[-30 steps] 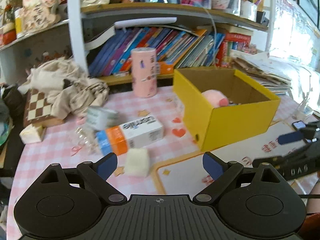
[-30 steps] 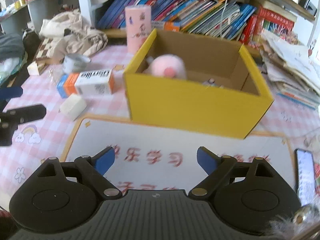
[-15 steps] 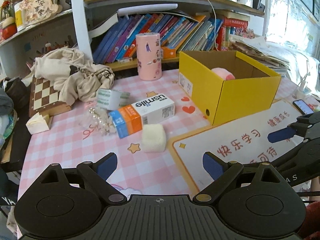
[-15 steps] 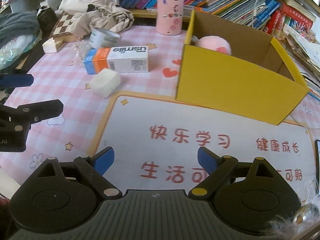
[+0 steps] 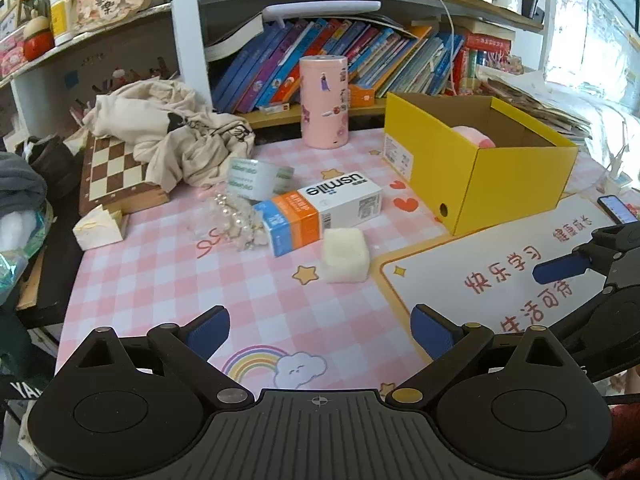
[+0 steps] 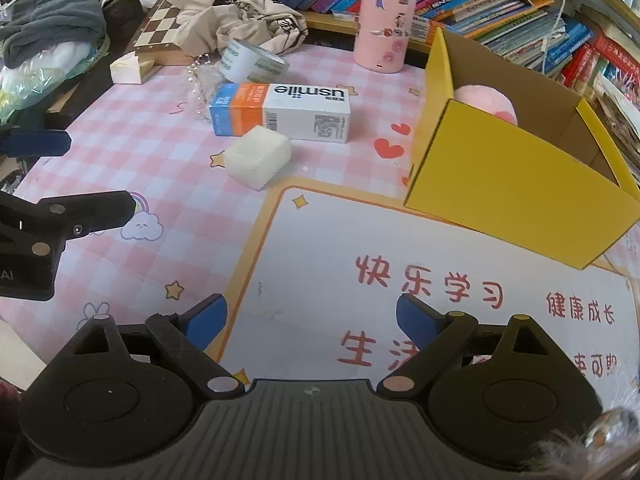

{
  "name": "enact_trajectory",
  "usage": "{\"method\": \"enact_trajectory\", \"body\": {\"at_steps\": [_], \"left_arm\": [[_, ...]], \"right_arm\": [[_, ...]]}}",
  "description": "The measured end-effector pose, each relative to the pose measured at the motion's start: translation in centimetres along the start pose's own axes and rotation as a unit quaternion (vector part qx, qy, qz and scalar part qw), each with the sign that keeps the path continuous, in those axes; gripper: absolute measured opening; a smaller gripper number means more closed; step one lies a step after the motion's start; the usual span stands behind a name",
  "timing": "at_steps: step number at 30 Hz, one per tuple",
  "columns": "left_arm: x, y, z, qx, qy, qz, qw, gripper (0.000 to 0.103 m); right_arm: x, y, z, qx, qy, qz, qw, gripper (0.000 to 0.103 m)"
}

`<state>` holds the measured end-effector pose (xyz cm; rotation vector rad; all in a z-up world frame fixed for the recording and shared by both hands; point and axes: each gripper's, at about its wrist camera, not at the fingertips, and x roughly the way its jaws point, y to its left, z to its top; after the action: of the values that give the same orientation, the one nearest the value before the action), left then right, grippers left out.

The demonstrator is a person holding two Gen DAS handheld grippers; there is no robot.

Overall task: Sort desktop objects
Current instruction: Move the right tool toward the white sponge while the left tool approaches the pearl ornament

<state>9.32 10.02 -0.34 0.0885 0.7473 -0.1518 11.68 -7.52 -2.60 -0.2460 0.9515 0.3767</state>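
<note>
White foam cube [image 5: 345, 255] first: sits on the pink checked mat just in front of the usmile carton [image 5: 322, 213] and well left of the yellow box [image 5: 516, 184], so best approached from above by the left gripper [image 5: 320, 328], jaws spread and empty, closing on its flat sides without nudging the carton. Right gripper [image 6: 311, 316] likewise wide apart, holding nothing, over the white lettered mat [image 6: 400, 264]. Open room lies on the bare mat between cube and box; bead string [image 5: 234, 224] and tape roll [image 5: 256, 176] crowd behind the carton.

Pink-checked bench [image 5: 168, 280], yellow box [image 5: 516, 184] as landmark, usmile carton [image 5: 320, 210] left of it, white cube [image 5: 345, 255] nearer, pink canister [image 5: 324, 102] behind-left.
</note>
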Motion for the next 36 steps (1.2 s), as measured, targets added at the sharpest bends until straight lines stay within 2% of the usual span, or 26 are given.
{"method": "enact_trajectory", "body": {"at_steps": [20,36], "left_arm": [[-0.5,3.2,-1.0,-0.022,-0.004,0.012,0.9997,0.099],[0.8,3.6,-0.8,-0.036,-0.001,0.004,0.9994,0.099]], "right_arm": [[0.6,3.0,1.3,-0.027,-0.007,0.009,1.0,0.092],[1.9,3.5,2.7,-0.066,-0.009,0.018,0.998,0.091]]}}
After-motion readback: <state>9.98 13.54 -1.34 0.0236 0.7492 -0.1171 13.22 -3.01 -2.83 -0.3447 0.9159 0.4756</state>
